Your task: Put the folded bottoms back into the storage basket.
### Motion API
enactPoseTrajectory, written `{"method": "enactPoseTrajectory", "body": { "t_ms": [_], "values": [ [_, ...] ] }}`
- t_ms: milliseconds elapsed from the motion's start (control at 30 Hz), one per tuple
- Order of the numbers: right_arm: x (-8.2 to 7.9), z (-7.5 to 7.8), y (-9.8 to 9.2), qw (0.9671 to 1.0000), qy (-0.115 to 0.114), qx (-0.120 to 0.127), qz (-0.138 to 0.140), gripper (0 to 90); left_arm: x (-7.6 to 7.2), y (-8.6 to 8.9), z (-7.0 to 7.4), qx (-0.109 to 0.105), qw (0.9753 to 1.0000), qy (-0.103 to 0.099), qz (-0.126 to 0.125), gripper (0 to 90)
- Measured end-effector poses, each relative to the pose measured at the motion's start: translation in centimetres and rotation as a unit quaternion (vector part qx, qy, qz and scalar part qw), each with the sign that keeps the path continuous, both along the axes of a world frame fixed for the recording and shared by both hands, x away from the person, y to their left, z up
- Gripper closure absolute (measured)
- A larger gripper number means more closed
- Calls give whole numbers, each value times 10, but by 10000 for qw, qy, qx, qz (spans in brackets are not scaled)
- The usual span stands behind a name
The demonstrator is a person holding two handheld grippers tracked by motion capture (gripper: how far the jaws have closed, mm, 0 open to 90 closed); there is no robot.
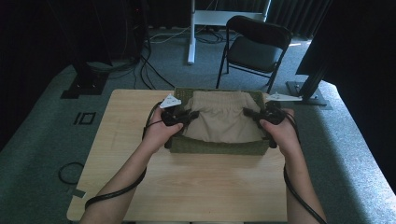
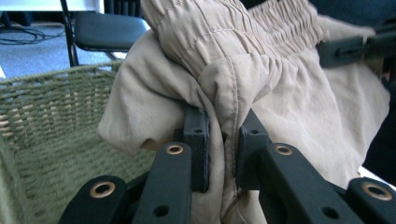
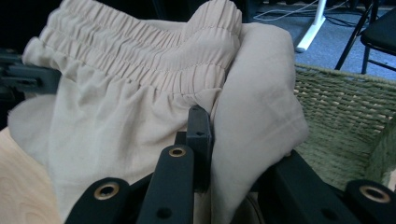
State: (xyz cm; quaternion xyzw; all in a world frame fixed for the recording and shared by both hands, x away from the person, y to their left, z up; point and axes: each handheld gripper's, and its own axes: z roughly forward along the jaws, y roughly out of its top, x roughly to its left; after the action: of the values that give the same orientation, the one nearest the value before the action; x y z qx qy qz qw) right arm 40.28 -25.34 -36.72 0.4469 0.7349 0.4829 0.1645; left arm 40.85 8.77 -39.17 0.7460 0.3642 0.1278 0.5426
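Observation:
A beige garment with an elastic waistband (image 1: 219, 119) hangs stretched over a green woven basket (image 1: 215, 146) at the middle of the table. My left gripper (image 1: 191, 115) is shut on the garment's left edge; in the left gripper view the cloth (image 2: 224, 79) is pinched between the two black jaws. My right gripper (image 1: 247, 112) is shut on the garment's right edge, and in the right gripper view the cloth (image 3: 154, 84) folds over and hides the right jaw. The basket's wall (image 2: 42, 107) (image 3: 341, 112) lies behind the cloth in both gripper views.
The light wooden table (image 1: 187, 182) has open surface in front of the basket. A black folding chair (image 1: 254, 46) and a white desk leg (image 1: 191, 32) stand on the grey floor beyond the table. Cables (image 1: 112, 191) trail from both grippers.

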Motion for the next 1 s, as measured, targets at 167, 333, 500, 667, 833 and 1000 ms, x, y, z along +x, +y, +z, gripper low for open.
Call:
{"method": "enactPoseTrajectory", "body": {
  "t_ms": [167,333,500,667,833,1000],
  "values": [
    [17,-2,-1,9998,85,96,-131,795,17,-2,-3,-45,10000,26,48,794],
    [34,-9,-2,9996,193,101,-201,794,32,-5,-11,-88,9998,111,132,794],
    [49,-16,-1,9993,238,66,-287,794,45,-7,-21,-63,9998,97,170,793],
    [63,-29,0,9987,359,-4,-358,794,57,-11,-30,78,9996,145,249,794],
    [77,-47,1,9974,487,-15,-530,794,67,-16,-43,138,9992,229,309,793],
    [87,-64,2,9958,574,-45,-706,793,73,-19,-47,135,9990,254,340,794]
  ]
}}
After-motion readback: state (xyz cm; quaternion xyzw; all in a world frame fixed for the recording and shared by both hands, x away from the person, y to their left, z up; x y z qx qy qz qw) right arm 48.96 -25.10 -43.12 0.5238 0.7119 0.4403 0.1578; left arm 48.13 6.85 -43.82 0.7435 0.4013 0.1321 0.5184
